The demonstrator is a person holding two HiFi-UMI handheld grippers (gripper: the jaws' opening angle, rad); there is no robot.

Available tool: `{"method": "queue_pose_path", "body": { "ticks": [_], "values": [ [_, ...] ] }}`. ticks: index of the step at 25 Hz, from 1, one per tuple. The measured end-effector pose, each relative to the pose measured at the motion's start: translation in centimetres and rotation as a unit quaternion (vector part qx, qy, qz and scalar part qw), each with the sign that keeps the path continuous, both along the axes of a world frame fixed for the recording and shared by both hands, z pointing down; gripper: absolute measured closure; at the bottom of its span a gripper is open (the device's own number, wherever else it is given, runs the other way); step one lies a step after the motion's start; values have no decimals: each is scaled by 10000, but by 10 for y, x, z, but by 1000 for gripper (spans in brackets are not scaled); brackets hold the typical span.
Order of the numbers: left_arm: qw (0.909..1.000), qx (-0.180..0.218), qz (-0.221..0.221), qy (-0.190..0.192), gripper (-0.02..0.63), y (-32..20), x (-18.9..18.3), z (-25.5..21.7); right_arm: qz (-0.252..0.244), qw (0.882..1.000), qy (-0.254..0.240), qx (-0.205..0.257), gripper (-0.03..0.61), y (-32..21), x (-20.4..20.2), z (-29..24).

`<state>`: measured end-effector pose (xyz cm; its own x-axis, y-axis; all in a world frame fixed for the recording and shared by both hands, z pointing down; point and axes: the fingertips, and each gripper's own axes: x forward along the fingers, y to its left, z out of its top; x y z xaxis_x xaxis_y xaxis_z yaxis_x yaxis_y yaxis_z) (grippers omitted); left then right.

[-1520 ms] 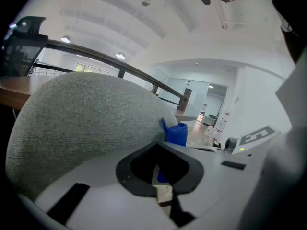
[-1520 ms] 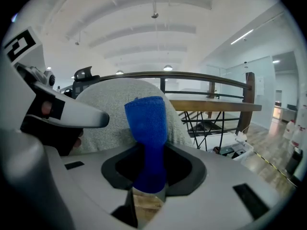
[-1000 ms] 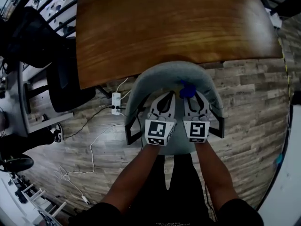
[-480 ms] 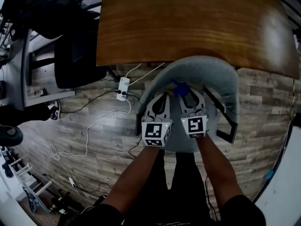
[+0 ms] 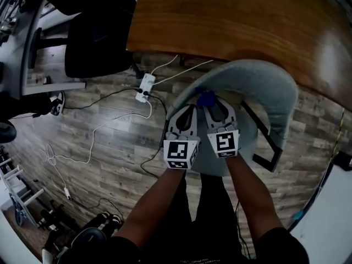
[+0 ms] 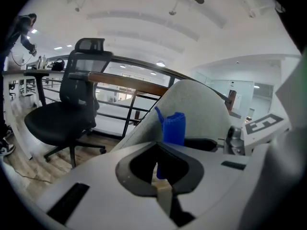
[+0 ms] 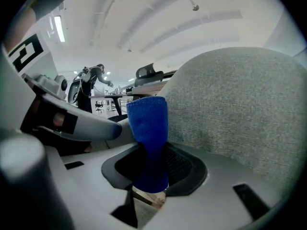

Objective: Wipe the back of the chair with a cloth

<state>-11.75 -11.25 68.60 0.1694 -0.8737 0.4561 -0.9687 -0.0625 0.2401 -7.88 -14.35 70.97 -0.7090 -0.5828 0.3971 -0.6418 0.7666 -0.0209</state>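
A grey upholstered chair with a curved back (image 5: pixel 264 84) stands below me, pushed up to the wooden table (image 5: pixel 247 21). My right gripper (image 5: pixel 213 106) is shut on a folded blue cloth (image 5: pixel 205 98), which sits against the left part of the chair back's inner face. In the right gripper view the cloth (image 7: pixel 147 128) rises upright from the right gripper (image 7: pixel 152 178), right beside the grey fabric (image 7: pixel 240 109). My left gripper (image 5: pixel 188 110) is close alongside on the left, shut and holding nothing. From the left gripper (image 6: pixel 160 176) the cloth (image 6: pixel 173 127) shows just beyond, before the chair back (image 6: pixel 201 104).
A black office chair (image 5: pixel 96 43) stands at the upper left, also seen in the left gripper view as a black office chair (image 6: pixel 67 114). A white power strip (image 5: pixel 146 87) and cables lie on the wood floor left of the grey chair. Black arm frames (image 5: pixel 269 147) flank the seat.
Both grippers and the cloth have slid leftwards along the chair back, from right of its middle to its left part. My view has swung with them.
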Motion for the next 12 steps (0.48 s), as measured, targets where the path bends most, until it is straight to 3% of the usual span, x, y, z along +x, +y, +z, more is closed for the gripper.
{"method": "queue_pose_path", "body": {
  "ticks": [5, 12],
  "values": [
    [9995, -46, -304, -7, 617, 9, -17, 8, -241, 9995, -106, -158, 454, 3, -21, 5],
    [9995, -19, -313, 4, 617, 11, -14, 15, -196, 9995, -214, -93, 454, -5, -30, 5]
  ]
}}
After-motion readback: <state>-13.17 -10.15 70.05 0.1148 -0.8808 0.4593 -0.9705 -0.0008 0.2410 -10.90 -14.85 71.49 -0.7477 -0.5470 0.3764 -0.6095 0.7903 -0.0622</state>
